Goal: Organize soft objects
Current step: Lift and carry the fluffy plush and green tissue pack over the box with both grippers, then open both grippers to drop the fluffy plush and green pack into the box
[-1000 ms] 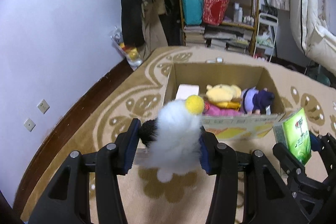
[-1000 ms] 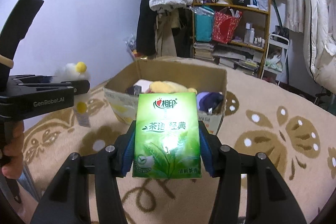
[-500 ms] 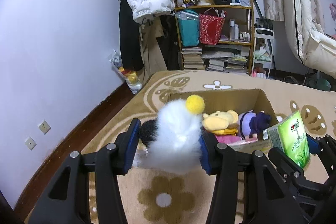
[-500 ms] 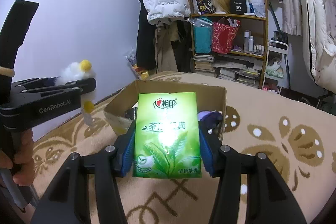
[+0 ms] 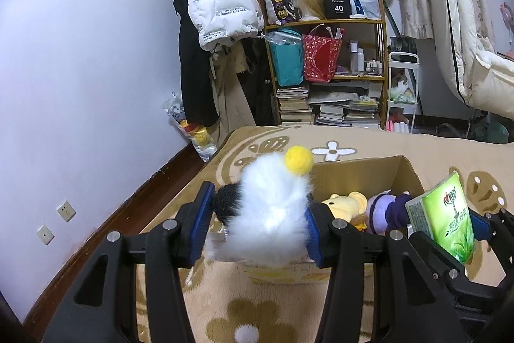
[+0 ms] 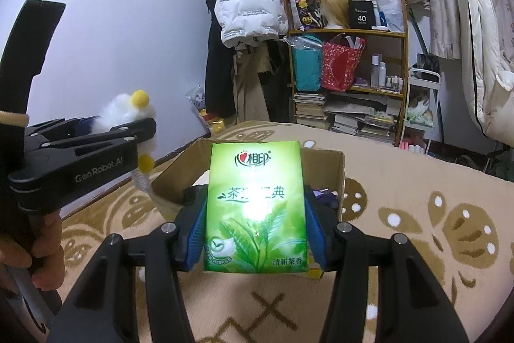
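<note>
Left wrist view. The left gripper (image 5: 257, 225) is clenched on a fluffy white plush toy with a yellow pom-pom on top and a black tuft at its side (image 5: 273, 214); both blue pads press into the fur. The toy fills the gap between the fingers and stands upright, pom-pom at the far end. Just beyond the fingertips sits an open brown cardboard box (image 5: 353, 174) on a beige carpet with brown flower and leaf pattern (image 5: 257, 317). Inside the box, right of the gripper: a yellow plush bear (image 5: 348, 204) and, beside it, a purple plush doll with dark hair (image 5: 384, 209). Further right, the right gripper (image 5: 449, 230) carries a green plastic-wrapped tissue pack with tea-leaf print (image 5: 449, 219), tilted, at the box's right corner. Far ahead: a wooden shelf unit loaded with books, bags and bottles (image 5: 327, 69), a white puffer jacket hanging at its left (image 5: 221, 2).

Right wrist view. The right gripper (image 6: 255, 222) grips the green tissue pack (image 6: 255, 208) by its two long sides, printed face toward the camera, pack upright. The cardboard box (image 6: 337, 169) lies directly behind the pack, mostly hidden; a dark scrap of the purple doll (image 6: 327, 198) shows past the right finger. To the left and at about the same level, the left gripper (image 6: 128, 130) is side-on with the white plush toy (image 6: 125, 111) held in it, a second yellow pom-pom dangling beneath. A person's hand (image 6: 35, 249) wraps that gripper's handle at the left edge. Carpet (image 6: 417, 230) spreads to the right.
</note>
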`<state>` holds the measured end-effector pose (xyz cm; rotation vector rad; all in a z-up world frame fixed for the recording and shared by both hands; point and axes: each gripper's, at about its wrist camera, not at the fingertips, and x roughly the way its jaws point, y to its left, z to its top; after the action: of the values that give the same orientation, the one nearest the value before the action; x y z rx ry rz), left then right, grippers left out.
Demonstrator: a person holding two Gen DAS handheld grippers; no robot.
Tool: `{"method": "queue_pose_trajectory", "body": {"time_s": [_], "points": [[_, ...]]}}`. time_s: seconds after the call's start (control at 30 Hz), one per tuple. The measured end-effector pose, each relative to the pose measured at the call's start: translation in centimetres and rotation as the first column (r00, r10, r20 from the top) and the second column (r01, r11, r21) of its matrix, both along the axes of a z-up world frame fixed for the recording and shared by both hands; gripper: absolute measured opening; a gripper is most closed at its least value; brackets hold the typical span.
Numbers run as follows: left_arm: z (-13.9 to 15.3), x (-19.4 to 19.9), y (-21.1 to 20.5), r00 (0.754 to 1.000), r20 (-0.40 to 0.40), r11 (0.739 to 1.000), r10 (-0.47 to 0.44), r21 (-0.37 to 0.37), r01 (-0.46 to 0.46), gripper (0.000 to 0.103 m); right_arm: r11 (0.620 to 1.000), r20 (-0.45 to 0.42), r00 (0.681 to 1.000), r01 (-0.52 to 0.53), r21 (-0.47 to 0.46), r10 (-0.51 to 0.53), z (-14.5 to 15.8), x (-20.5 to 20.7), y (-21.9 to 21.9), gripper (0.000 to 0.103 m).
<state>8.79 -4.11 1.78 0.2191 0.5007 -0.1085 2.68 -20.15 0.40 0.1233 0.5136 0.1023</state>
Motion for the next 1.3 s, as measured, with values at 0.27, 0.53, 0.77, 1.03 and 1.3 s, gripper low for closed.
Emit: {"method": "queue_pose_trajectory", "body": {"time_s": [0.27, 0.53, 0.77, 1.03, 1.3], "points": [[-0.9, 1.3, -0.3, 1.0, -0.007, 1.0, 0.016, 0.001, -0.016, 0.049, 1.0, -0.019, 1.0, 0.003, 0.014, -0.003, -0.9, 1.7, -0.6, 0.056], [-2.6, 2.3, -1.6, 1.0, -0.031, 1.0, -0.002, 0.03, 0.003, 0.05, 0.999, -0.038, 0.999, 0.017, 0.043, -0.016, -1.8, 3.0, -1.2, 0.056], [-4.3, 3.3, -2.6, 0.998, -0.065, 0.998, -0.009, 0.064, 0.013, 0.051, 0.998, -0.055, 0.998, 0.016, 0.061, -0.013, -2.5, 5.1, -2.1, 0.056], [-5.8, 4.6, -3.0, 0.994, -0.112, 0.996, -0.007, 0.085, 0.017, 0.051, 0.998, -0.075, 0.997, 0.018, 0.064, -0.013, -3.1, 6.6, -2.6, 0.056], [-5.8, 4.5, -3.3, 0.995, -0.097, 0.99, 0.03, 0.143, -0.016, 0.082, 0.998, -0.083, 0.997, 0.005, 0.062, 0.001, -4.1, 7.1, -2.6, 0.058]]}}
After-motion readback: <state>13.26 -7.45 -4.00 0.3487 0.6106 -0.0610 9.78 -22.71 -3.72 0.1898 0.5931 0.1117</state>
